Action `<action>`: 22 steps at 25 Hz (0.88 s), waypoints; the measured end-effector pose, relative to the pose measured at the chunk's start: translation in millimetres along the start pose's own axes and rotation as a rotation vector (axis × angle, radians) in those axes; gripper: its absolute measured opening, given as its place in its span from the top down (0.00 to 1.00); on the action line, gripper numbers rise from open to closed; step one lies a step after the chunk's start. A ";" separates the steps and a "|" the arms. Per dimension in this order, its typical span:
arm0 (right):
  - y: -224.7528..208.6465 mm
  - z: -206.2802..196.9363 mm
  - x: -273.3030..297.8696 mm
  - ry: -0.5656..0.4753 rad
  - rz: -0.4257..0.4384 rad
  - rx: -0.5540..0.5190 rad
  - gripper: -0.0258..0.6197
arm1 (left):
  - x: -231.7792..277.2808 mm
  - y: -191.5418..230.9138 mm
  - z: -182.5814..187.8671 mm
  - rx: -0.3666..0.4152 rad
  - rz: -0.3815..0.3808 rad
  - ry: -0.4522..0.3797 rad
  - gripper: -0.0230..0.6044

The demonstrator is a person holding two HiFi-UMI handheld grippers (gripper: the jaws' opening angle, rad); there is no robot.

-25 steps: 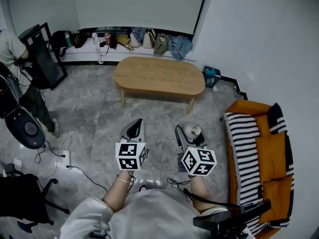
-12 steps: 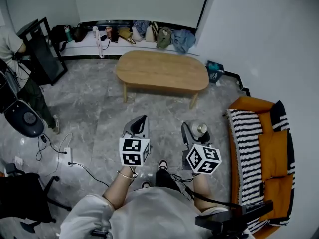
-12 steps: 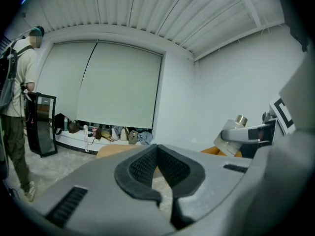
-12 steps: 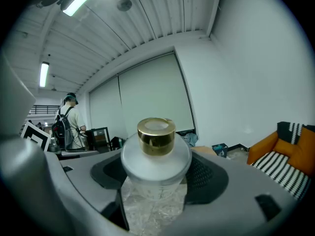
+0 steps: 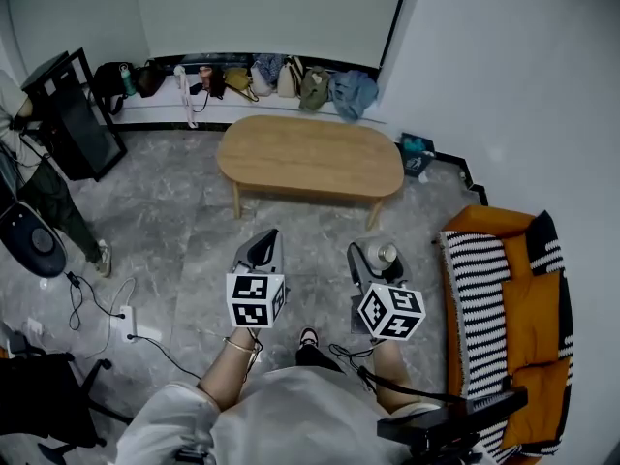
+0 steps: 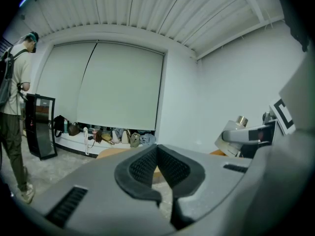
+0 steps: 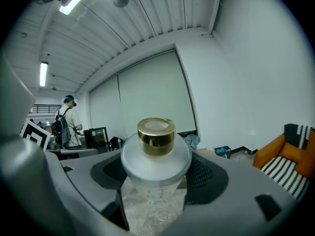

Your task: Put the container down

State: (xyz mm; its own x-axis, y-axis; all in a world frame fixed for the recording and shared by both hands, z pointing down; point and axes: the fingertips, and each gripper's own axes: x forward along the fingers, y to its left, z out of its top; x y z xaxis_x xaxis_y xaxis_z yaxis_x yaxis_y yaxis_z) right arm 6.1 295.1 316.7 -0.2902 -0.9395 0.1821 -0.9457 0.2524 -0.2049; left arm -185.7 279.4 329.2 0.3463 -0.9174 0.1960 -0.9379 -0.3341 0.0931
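A frosted clear container [image 7: 155, 165] with a gold cap [image 7: 156, 135] stands upright between the jaws of my right gripper [image 7: 156, 177], which is shut on its body. In the head view the right gripper [image 5: 369, 263] holds the container [image 5: 384, 255] above the grey floor, short of the oval wooden table [image 5: 310, 155]. My left gripper [image 5: 260, 252] hovers level with it to the left. Its pads [image 6: 142, 167] meet at the tips of the left gripper [image 6: 157, 150] with nothing between them. The container [image 6: 239, 121] also shows at the right of the left gripper view.
An orange sofa [image 5: 504, 298] with a striped throw stands at the right. Bags [image 5: 271, 74] line the far wall. A person [image 5: 34, 197] stands at the left by a black stand [image 5: 68, 114]. Cables [image 5: 102, 303] lie on the floor at the left.
Both grippers keep their pose, and the container stays in the right one. The person at the left has shifted further left. A shoe now shows below the grippers.
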 end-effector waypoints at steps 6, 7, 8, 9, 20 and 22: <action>-36.7 22.5 52.2 0.014 0.025 -0.011 0.44 | 60.1 -6.7 20.8 0.005 0.014 -0.008 0.95; -42.2 26.2 59.8 0.012 0.029 -0.012 0.44 | 68.9 -7.8 23.2 0.007 0.016 -0.007 0.95; -47.4 29.6 67.0 0.010 0.032 -0.014 0.44 | 77.3 -8.8 25.2 0.010 0.018 -0.006 0.95; -52.6 32.8 74.1 0.008 0.036 -0.014 0.44 | 85.7 -9.6 26.9 0.012 0.020 -0.004 0.95; -100.6 59.7 136.3 -0.005 0.063 -0.013 0.44 | 159.1 -15.4 49.8 0.025 0.040 -0.027 0.95; -106.8 60.2 144.5 -0.005 0.065 -0.012 0.44 | 168.2 -15.2 48.6 0.024 0.044 -0.025 0.95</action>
State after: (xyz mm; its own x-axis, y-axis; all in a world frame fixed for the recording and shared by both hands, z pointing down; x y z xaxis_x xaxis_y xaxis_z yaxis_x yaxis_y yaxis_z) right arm 74.0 118.4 307.1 -0.3503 -0.9222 0.1636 -0.9265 0.3157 -0.2046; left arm -114.2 119.6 313.3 0.3040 -0.9364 0.1753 -0.9527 -0.2979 0.0611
